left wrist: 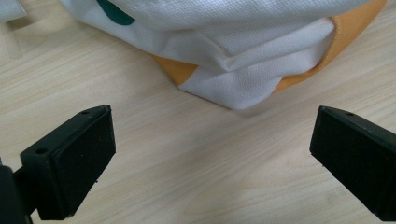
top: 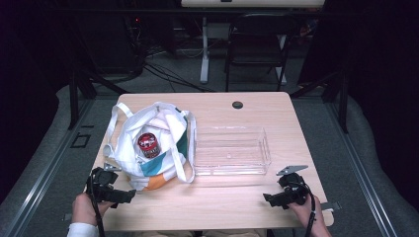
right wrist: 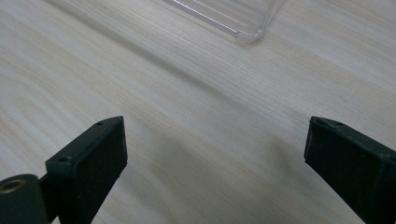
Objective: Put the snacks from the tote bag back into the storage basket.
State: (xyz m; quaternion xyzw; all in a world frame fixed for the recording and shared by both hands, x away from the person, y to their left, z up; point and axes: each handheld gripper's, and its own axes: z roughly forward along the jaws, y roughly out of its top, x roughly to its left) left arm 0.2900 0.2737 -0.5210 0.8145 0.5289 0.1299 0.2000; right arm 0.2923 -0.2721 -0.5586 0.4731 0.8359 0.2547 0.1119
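Both claws gape — bag (top: 148, 148) beside tray (top: 231, 150).

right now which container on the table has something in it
The white tote bag on the left: a red-lidded can stands in its open mouth. The clear plastic tray beside it holds nothing.

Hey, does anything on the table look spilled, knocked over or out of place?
Nothing stands out. The white tote bag sits slumped open with a red-lidded can inside, and the clear plastic tray beside it is empty and level.
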